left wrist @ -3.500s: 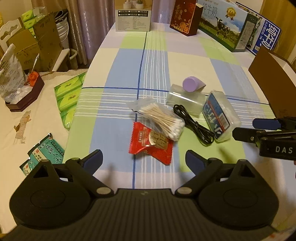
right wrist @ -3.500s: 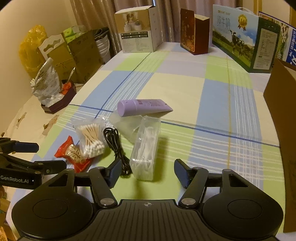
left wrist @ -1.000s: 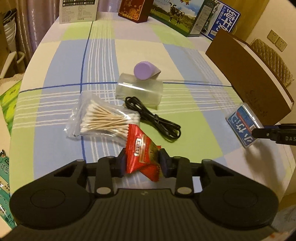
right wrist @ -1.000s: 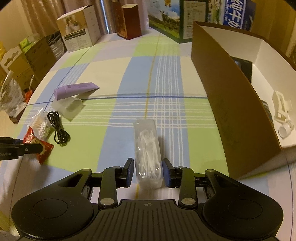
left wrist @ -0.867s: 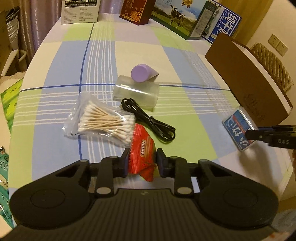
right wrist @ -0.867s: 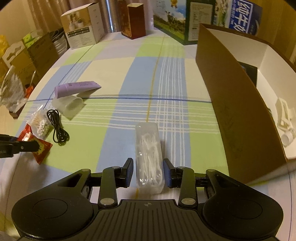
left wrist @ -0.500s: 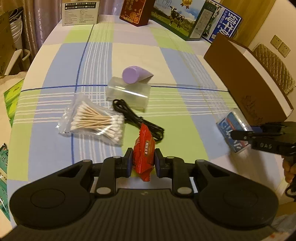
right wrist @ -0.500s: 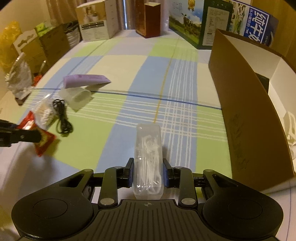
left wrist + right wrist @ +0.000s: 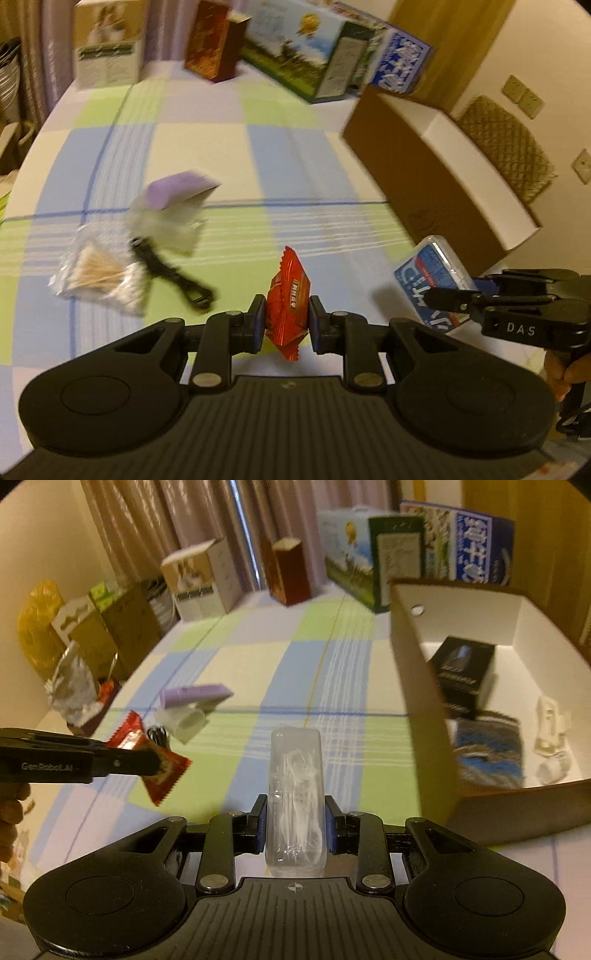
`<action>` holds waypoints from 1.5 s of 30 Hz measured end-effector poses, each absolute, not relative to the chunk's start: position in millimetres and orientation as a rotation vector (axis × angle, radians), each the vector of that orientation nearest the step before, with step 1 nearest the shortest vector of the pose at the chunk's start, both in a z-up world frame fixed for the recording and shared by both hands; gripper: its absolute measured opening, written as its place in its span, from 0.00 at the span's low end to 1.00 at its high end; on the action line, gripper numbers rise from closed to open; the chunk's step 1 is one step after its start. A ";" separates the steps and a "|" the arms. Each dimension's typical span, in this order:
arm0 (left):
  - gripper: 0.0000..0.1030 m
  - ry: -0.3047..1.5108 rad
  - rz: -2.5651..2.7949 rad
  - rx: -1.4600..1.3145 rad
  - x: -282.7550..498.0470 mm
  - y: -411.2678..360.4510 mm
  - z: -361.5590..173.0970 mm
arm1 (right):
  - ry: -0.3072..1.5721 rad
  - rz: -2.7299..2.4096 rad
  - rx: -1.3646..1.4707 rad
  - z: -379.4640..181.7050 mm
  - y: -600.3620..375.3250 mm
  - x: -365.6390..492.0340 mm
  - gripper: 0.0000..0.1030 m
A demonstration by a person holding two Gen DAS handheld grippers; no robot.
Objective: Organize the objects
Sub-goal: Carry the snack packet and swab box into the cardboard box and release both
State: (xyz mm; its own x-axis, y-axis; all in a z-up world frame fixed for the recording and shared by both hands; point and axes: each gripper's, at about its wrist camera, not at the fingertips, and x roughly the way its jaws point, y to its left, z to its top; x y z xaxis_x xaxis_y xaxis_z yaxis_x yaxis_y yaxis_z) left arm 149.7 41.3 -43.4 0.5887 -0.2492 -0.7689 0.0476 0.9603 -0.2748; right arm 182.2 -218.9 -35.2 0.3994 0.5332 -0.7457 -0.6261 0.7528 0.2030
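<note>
Our left tongs (image 9: 286,321) clench a crinkly red foil packet (image 9: 290,302) by its flat faces, standing it on edge above the checked cloth of the counter (image 9: 229,147). Our right tongs (image 9: 294,829) grasp a clear, rounded plastic case (image 9: 295,797) of white picks, lengthwise and level, raised near the open cardboard box (image 9: 417,701). A purple tube (image 9: 173,190), cotton swabs (image 9: 99,273) and a black cable (image 9: 173,275) lie behind.

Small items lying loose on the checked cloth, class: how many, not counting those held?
4, clustered together at left: purple tube, clear case, black cable, bag of cotton swabs. More may be hidden.
</note>
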 end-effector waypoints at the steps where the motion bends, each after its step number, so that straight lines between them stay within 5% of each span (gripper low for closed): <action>1: 0.19 0.918 -0.187 -0.234 151.0 34.4 -38.9 | 0.890 0.732 -0.106 -30.7 -225.2 182.4 0.26; 22: 0.19 0.787 -0.418 -0.324 210.2 -100.5 17.9 | 0.750 0.561 0.029 28.2 -377.4 262.2 0.26; 45: 0.19 0.954 -0.373 -0.173 355.3 -230.1 -32.6 | 0.948 0.470 0.098 -40.4 -378.4 395.0 0.26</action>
